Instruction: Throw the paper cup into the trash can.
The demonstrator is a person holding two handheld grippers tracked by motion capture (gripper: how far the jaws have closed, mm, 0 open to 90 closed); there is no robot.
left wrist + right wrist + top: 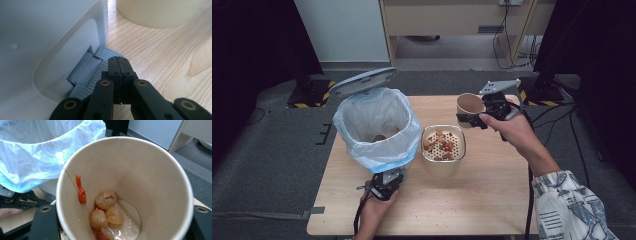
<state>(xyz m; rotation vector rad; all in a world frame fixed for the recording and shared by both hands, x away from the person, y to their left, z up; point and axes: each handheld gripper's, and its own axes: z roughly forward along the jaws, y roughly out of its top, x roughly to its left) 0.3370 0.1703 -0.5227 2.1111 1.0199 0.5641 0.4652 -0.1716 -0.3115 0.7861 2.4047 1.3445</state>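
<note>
on a pale wood table [492, 200], your right gripper [484, 114] grasps a paper cup [469, 107] of food scraps [107, 212], right of the bin [377, 125]. your left gripper [119, 65], jaws clenched empty, presses the bin's pedal [100, 65]. let that slip and the raised lid [362, 81] drops; tilt the cup early and scraps land on the table or in the bowl [443, 145] beside the bin.

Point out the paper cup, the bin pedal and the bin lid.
paper cup [155, 177], right gripper view, inner wall
bin pedal [100, 65], left gripper view, ribbed top
bin lid [362, 81], high view, middle of lid
</note>
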